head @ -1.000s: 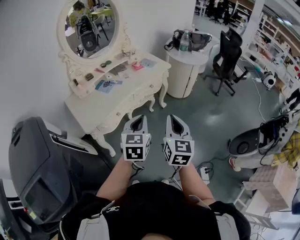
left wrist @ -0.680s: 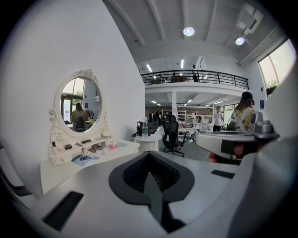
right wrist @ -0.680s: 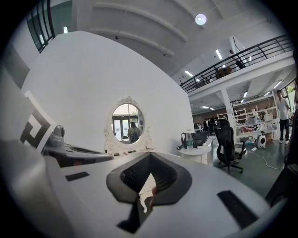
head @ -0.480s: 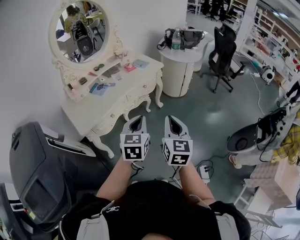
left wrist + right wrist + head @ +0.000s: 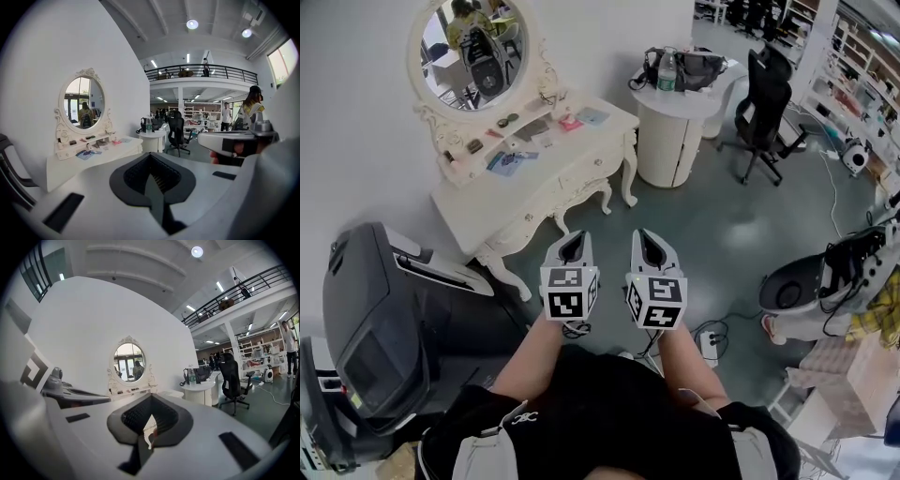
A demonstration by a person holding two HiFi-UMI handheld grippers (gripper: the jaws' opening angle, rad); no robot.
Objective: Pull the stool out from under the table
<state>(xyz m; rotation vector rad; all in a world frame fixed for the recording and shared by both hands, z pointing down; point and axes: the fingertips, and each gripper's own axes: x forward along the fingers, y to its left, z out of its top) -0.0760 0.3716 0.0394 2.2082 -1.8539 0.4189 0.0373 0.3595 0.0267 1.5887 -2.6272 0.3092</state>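
Edged nearer the dressing table, left claw and right claw stay shut, empty.

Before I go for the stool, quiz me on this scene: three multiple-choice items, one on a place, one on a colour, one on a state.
1. Where does the water bottle stand?
A. on a window sill
B. on the round white cabinet
C. inside a drawer

2. What colour is the office chair?
A. white
B. black
C. red

3. How is the left gripper?
A. open around a cup
B. shut on a cloth
C. shut and empty

Answers:
1 B: the head view shows the bottle upright on the cabinet's top.
2 B: its seat, back and base are all black.
3 C: the left gripper view shows its jaws together with nothing between them.
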